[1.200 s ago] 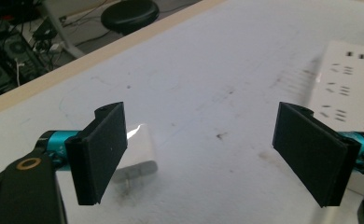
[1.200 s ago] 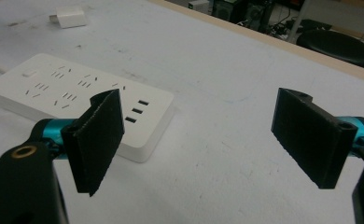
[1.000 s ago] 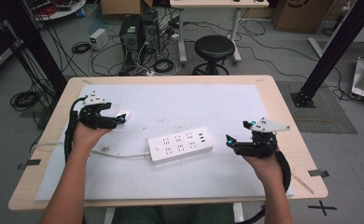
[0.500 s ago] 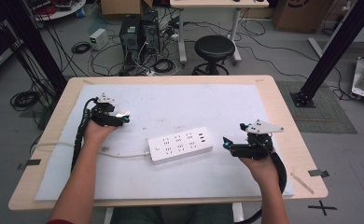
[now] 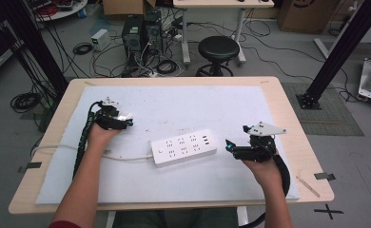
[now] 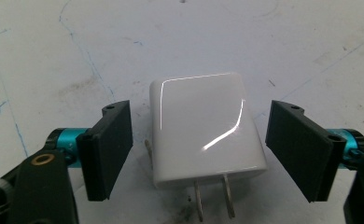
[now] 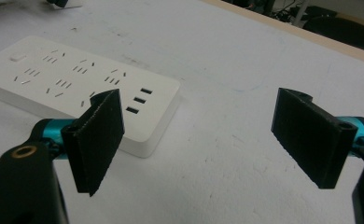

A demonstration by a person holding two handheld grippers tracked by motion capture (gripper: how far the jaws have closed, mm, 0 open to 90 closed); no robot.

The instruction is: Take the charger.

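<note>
in the left gripper view, the left gripper (image 6: pixel 196 154) straddles a white plug adapter (image 6: pixel 204 128) at frame centre, jaws wide and not touching it, probably lining up a grasp. the right gripper (image 7: pixel 215 140) waits wide open and empty just beside the power strip (image 5: pixel 184 147) at mid-table in the high view, likely ready to steady it.

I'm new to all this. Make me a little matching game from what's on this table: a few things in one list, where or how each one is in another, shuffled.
Things:
1. white plug adapter
2. power strip
3. right tool
4. black stool

Places or states:
A. on the floor beyond the table
B. open, empty, beside one end of the strip
C. lying between the left tool's open jaws, prongs toward the camera
D. flat at mid-table, its cord running toward the left

Pairs: 1-C, 2-D, 3-B, 4-A
</note>
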